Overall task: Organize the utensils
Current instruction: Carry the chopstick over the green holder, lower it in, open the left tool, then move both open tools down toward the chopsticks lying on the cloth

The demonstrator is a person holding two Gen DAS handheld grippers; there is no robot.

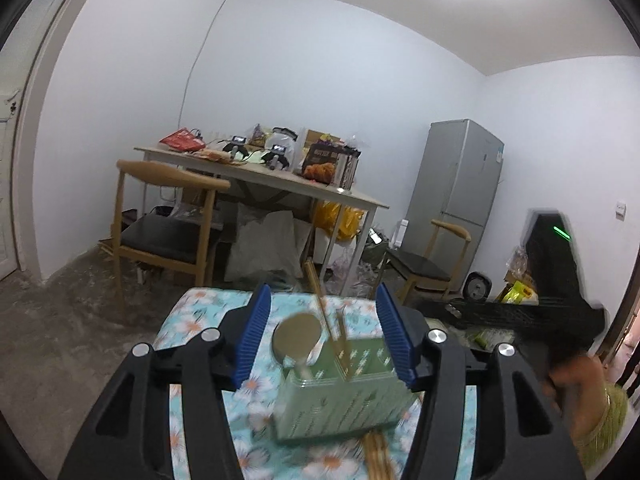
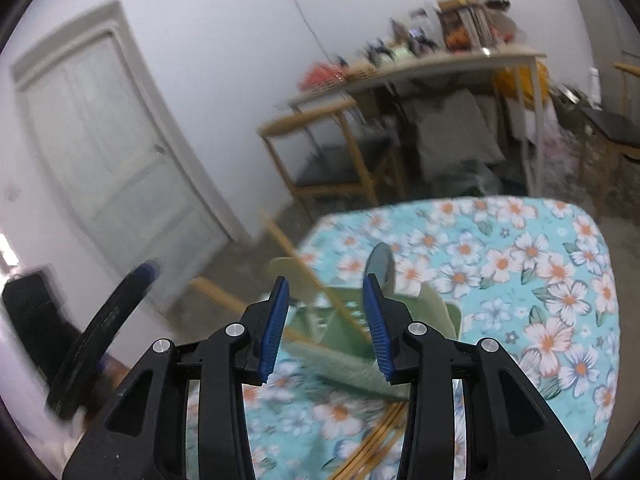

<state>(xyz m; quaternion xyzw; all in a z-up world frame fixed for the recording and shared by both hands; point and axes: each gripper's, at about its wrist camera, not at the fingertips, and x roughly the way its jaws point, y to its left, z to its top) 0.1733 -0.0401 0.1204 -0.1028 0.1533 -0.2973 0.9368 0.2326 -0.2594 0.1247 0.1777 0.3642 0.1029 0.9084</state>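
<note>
A pale green utensil holder (image 1: pixel 344 400) stands on the floral tablecloth (image 1: pixel 200 320). A round-bowled spoon (image 1: pixel 298 338) and a few wooden chopsticks (image 1: pixel 320 304) stick up out of it. More chopsticks (image 1: pixel 376 452) lie loose on the cloth in front of it. My left gripper (image 1: pixel 322 320) is open just above the holder, with a blue pad on each side and neither touching it. In the right wrist view the holder (image 2: pixel 352 356), spoon (image 2: pixel 380 264) and loose chopsticks (image 2: pixel 372 440) show blurred. My right gripper (image 2: pixel 326 328) hangs open over the holder and holds nothing.
The cloth-covered table (image 2: pixel 540 280) ends close behind the holder. Beyond it stand a cluttered dining table (image 1: pixel 280 176), wooden chairs (image 1: pixel 160 232), a grey fridge (image 1: pixel 456 176) and bags on the floor. A white door (image 2: pixel 112 152) is on the left wall.
</note>
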